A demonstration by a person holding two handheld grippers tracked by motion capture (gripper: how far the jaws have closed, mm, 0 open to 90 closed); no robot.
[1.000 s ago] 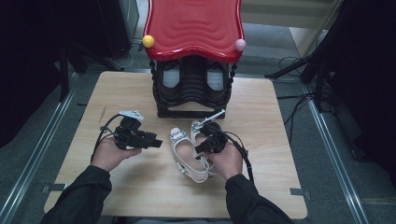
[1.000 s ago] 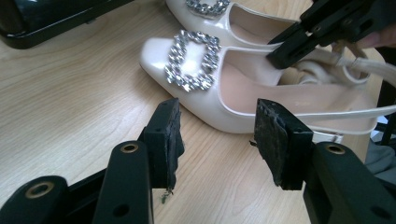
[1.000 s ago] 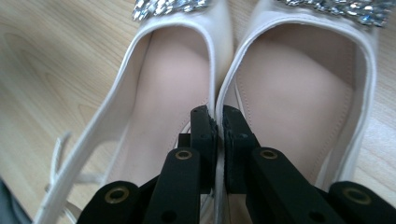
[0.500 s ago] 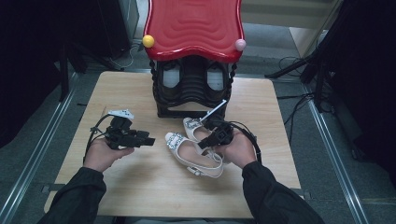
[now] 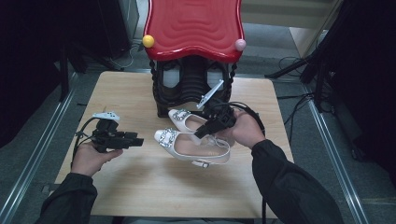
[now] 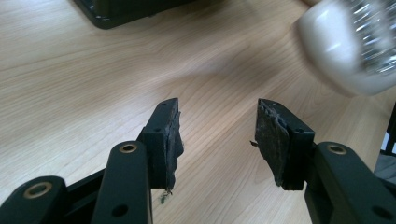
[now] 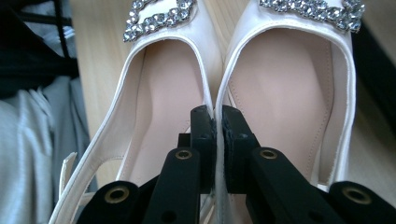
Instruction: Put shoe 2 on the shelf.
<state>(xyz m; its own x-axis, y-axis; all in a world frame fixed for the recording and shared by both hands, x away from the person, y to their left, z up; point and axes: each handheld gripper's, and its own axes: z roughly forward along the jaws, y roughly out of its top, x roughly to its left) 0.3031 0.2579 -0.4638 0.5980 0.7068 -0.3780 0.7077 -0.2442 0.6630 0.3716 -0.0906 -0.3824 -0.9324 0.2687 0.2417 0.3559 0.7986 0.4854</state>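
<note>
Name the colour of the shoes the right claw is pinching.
White shoes, silver rhinestone buckles; clearest in the right gripper view.

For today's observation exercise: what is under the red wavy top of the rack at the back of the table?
Under the red top stands a black rack. Pale grey shapes sit in its upper compartments; what they are is unclear. The top's overhang covers the rack's upper part, and the right gripper with the shoes hides its lower right.

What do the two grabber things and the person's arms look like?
Both are black. The left gripper has two flat jaws with worn, frayed dark pads, brass-coloured rivets and a grey three-cornered plate on top. The right gripper has the same plate. Black cables trail from each. The person wears dark long sleeves.
</note>
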